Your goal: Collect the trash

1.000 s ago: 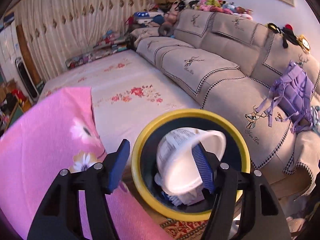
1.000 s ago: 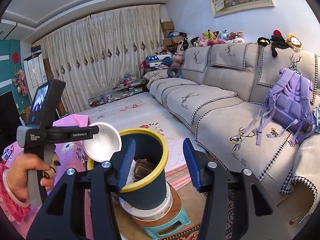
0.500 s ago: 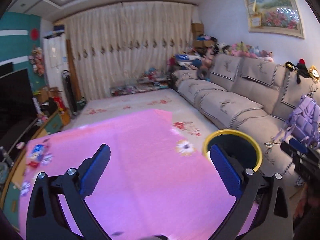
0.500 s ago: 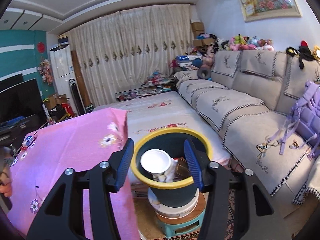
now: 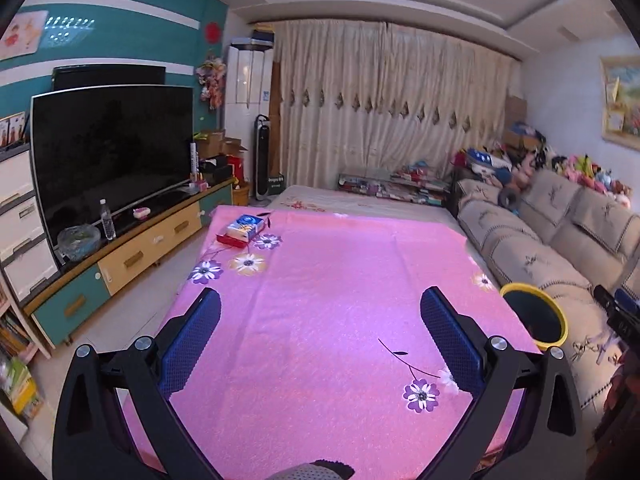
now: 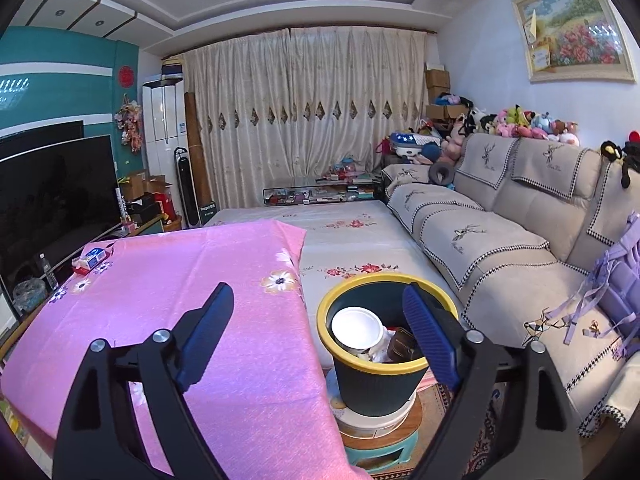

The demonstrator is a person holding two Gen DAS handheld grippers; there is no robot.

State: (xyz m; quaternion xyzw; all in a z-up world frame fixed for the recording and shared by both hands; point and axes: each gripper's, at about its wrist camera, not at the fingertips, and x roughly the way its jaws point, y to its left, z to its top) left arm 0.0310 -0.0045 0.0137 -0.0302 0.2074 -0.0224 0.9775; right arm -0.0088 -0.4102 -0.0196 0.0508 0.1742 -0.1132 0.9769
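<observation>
A dark bin with a yellow rim (image 6: 380, 356) stands on a stool right of the pink-clothed table (image 6: 168, 292). A white paper bowl (image 6: 357, 328) and other trash lie inside it. My right gripper (image 6: 318, 336) is open and empty, above the table's right edge and the bin. My left gripper (image 5: 320, 344) is open and empty over the pink table (image 5: 328, 288). The bin (image 5: 534, 320) shows at the right in the left wrist view. A blue and red box (image 5: 242, 230) lies at the table's far left corner.
A beige sofa (image 6: 500, 240) with a purple backpack (image 6: 616, 276) runs along the right. A TV (image 5: 108, 152) on a low cabinet stands on the left. A flowered bed (image 6: 344, 232) lies behind the table, before the curtains.
My left gripper let the white bowl drop into the bin, then swung left over the pink table. My right gripper opened wider and drew back from the bin.
</observation>
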